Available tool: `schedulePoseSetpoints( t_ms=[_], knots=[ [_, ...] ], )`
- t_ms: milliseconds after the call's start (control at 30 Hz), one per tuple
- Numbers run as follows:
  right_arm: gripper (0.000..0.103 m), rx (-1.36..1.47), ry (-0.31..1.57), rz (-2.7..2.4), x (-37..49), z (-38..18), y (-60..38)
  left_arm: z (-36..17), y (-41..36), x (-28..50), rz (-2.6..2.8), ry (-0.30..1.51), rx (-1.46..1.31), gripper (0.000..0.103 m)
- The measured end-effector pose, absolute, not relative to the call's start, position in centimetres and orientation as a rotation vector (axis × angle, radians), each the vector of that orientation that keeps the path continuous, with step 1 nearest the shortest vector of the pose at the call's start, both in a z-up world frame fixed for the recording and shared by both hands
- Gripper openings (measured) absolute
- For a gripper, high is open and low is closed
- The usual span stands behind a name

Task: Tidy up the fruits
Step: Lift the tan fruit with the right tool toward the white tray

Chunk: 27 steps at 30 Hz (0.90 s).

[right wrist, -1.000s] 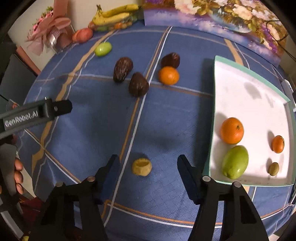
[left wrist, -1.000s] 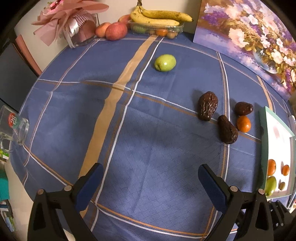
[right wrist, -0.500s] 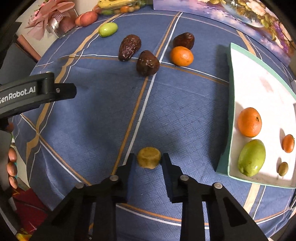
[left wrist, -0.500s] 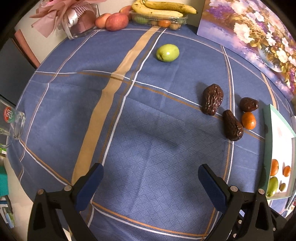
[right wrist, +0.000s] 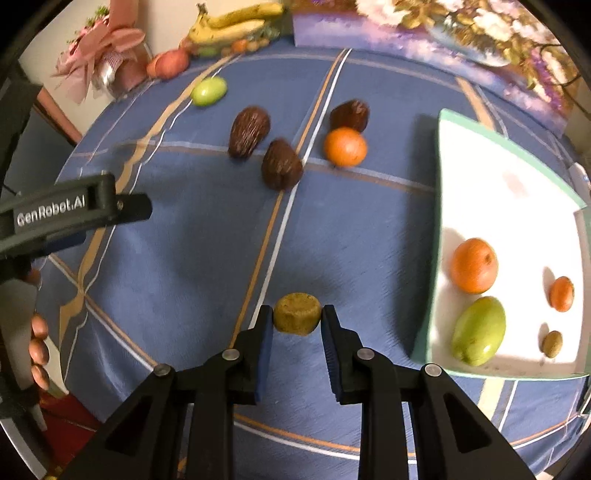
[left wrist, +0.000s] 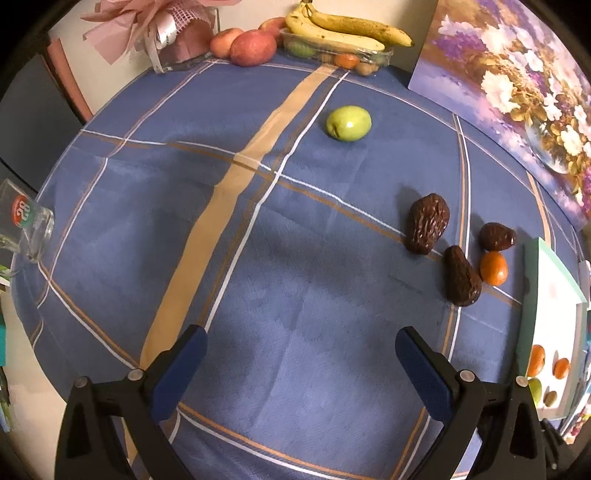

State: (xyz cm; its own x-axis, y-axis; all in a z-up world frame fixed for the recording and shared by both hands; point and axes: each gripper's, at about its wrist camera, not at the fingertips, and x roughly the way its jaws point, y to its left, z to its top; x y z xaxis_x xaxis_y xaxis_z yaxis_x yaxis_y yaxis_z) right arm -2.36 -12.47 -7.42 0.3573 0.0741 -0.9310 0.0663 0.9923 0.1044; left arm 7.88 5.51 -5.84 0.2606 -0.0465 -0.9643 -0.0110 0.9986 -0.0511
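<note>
Right gripper [right wrist: 297,321]: jaws narrow, pads pressed on both sides of a small yellow-brown fruit [right wrist: 297,313], low over the blue checked tablecloth [right wrist: 184,258], near edge.
Left gripper [left wrist: 301,354]: jaws wide, nothing between them, above bare cloth.
Tray [right wrist: 436,229]: white with green rim, right of the held fruit; holds a large orange [right wrist: 474,265], a green mango [right wrist: 479,330], a small orange [right wrist: 561,293] and a small brown fruit [right wrist: 552,343].
Loose on cloth, farther off: three dark wrinkled fruits [right wrist: 249,131], an orange [right wrist: 345,146] touching one of them, a green apple [left wrist: 348,123] far left of those.
Far edge: bananas [left wrist: 343,27], red apples [left wrist: 253,48], a flower painting [left wrist: 517,85].
</note>
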Motion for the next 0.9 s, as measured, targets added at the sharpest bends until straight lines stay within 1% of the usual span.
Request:
schedulePoseSetpoints(
  t_ms=[433, 800, 900],
  knots=[
    [0.027, 0.198, 1.110, -0.070, 0.0, -5.5, -15.9, -4.0, 3.1, 10.6, -0.034, 1.193, -0.071, 0.103],
    [0.027, 0.286, 1.085, -0.131, 1.9, -5.2, -20.2, -4.0, 3.2, 13.9, -0.049, 1.152, -0.181, 0.103],
    [0.027, 0.301, 1.059, -0.147, 2.4, -4.4, -21.5, -4.4, 3.4, 15.0, -0.064, 1.173, -0.225, 0.103]
  ],
)
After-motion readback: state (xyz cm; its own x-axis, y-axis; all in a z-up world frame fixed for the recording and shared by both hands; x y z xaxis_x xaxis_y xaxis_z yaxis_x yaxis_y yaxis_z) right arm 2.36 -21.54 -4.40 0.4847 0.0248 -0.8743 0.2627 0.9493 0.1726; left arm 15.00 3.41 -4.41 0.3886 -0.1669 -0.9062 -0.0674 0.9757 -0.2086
